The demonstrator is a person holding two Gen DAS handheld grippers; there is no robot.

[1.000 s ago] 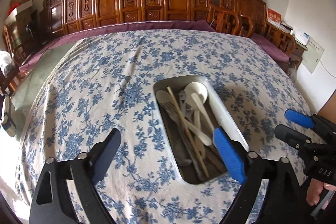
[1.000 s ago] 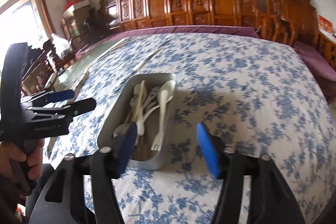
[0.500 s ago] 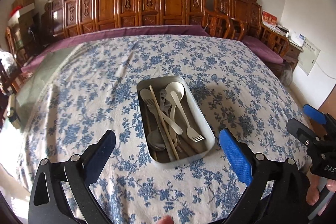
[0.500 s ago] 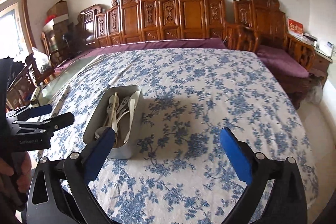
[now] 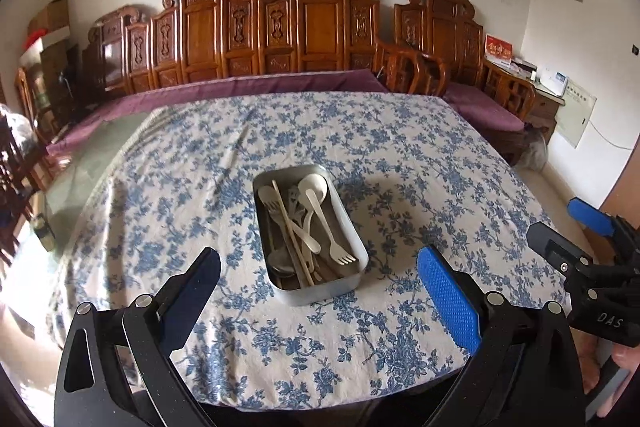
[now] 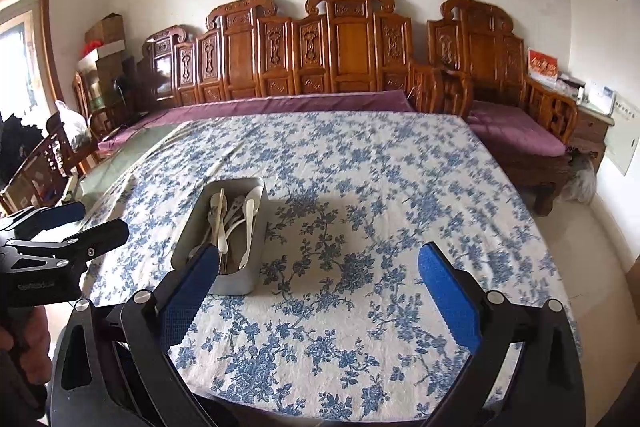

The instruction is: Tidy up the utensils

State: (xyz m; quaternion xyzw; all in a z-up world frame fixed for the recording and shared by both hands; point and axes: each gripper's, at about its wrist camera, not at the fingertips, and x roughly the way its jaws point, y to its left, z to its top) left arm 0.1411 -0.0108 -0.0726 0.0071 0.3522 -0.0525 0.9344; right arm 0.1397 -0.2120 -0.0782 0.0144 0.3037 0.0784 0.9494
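Note:
A metal tin (image 5: 317,293) stands on the blue-flowered tablecloth (image 5: 360,131). In it lie a white fork (image 5: 332,227), a white spoon (image 5: 314,185), wooden chopsticks (image 5: 290,231) and a metal spoon (image 5: 280,263). My left gripper (image 5: 318,259) hangs open in front of and above the tin with nothing between its fingers. In the right wrist view the tin (image 6: 236,283) sits behind the left finger of my right gripper (image 6: 319,255), which is wide open and empty over bare cloth. Each gripper shows in the other's view: right gripper (image 5: 556,219), left gripper (image 6: 100,218).
A carved wooden bench (image 5: 312,27) with a purple cushion (image 5: 248,89) runs along the far side of the table. Wooden chairs (image 6: 52,155) stand at the left, a side seat (image 6: 516,131) at the right. A hand (image 6: 20,347) holds the left gripper's handle.
Both grippers have drawn back and upward from the tin, which now looks smaller and farther off. The right gripper's jaws have spread from partly closed to wide open.

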